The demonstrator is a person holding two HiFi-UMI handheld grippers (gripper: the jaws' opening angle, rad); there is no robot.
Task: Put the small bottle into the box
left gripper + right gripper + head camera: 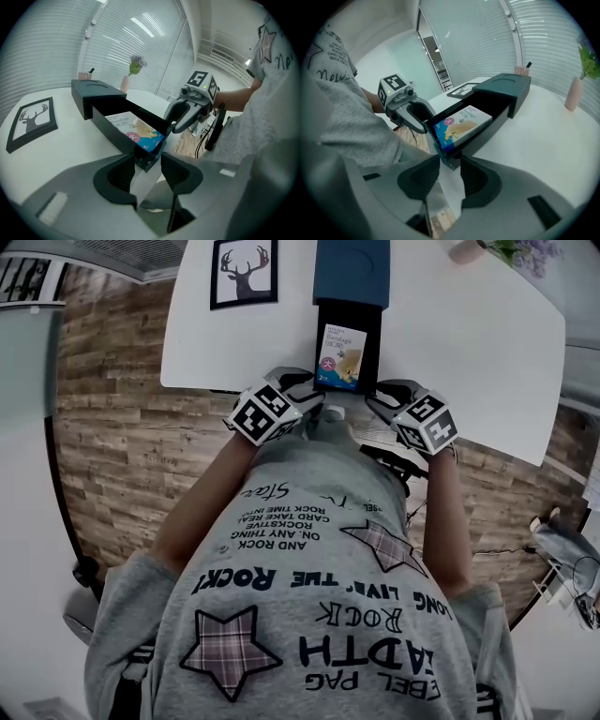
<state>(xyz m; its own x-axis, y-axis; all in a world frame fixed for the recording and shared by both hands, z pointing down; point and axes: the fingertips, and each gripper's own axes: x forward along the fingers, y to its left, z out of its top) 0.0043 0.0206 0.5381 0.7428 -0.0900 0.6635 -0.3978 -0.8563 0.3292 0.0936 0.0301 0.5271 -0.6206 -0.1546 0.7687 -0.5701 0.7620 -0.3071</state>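
The fingers of the left gripper stand well apart, with the near left corner of the drawer tray between their tips. The fingers of the right gripper stand likewise about the tray's near right corner. We see no pad clearly pressed on the tray, and neither gripper carries anything else. We judge this paired stance as a means to steady the tray at its near end while it is drawn out of its sleeve, leaving the compartment open from above. We find the small bottle neither between the fingers nor inside the tray, so we judge the placement not yet done. Inside the tray, a bandage carton lies flat and covers most of the bottom; this is the main obstruction, since little bare room shows beside it. Left of the tray, a framed deer picture lies on the worktop. Beyond the tray's far end stand a small pinkish container, which may be the bottle though we cannot tell, and a vase with flowers, both well clear. The tray's near end reaches the worktop edge, just before the person's torso.
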